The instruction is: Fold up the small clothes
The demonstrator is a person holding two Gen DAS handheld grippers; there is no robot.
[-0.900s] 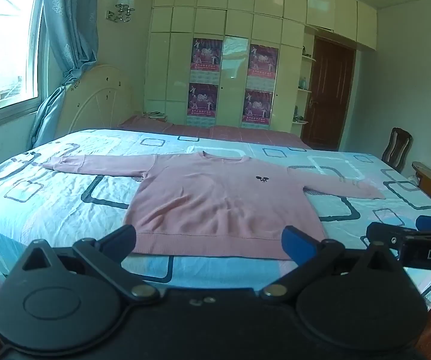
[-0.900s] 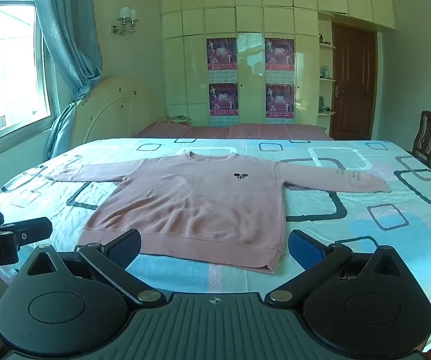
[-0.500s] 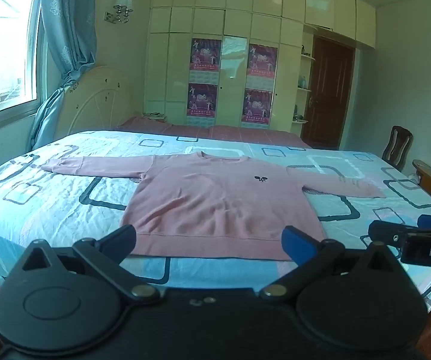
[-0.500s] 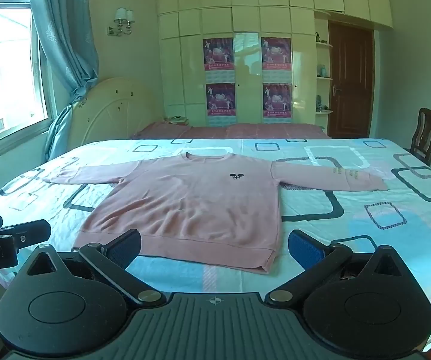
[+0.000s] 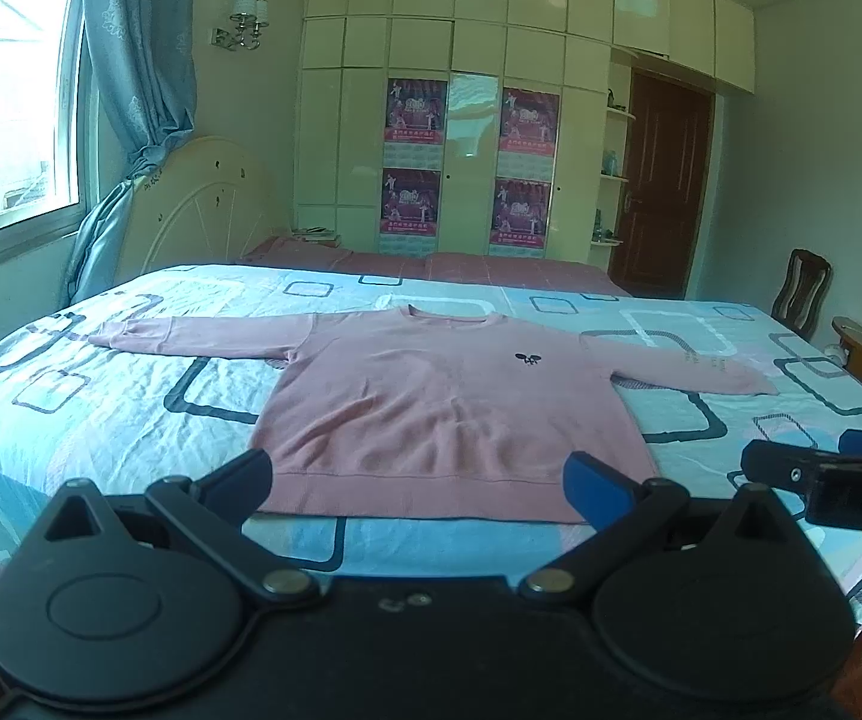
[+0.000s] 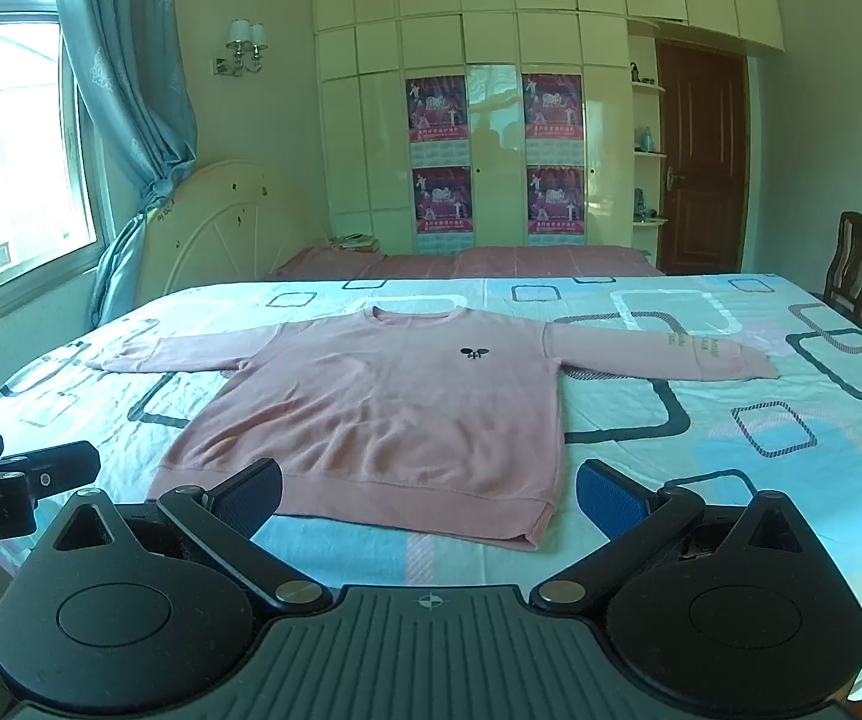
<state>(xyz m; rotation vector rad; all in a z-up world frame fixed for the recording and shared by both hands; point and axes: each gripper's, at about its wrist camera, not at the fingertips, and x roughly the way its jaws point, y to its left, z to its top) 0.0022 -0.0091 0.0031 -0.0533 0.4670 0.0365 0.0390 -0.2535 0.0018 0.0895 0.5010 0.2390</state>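
On right hand-held gripper: "DAS".

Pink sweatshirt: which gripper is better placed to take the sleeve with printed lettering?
Probably right. The pink sweatshirt lies flat; its lettered sleeve extends toward the right gripper, which is open and empty.

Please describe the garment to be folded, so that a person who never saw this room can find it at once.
A wide bed with a blue sheet of square patterns fills the room. On its middle lies a pink sweater, flat, both sleeves spread out. It is the only garment there, with a small black logo on the chest.
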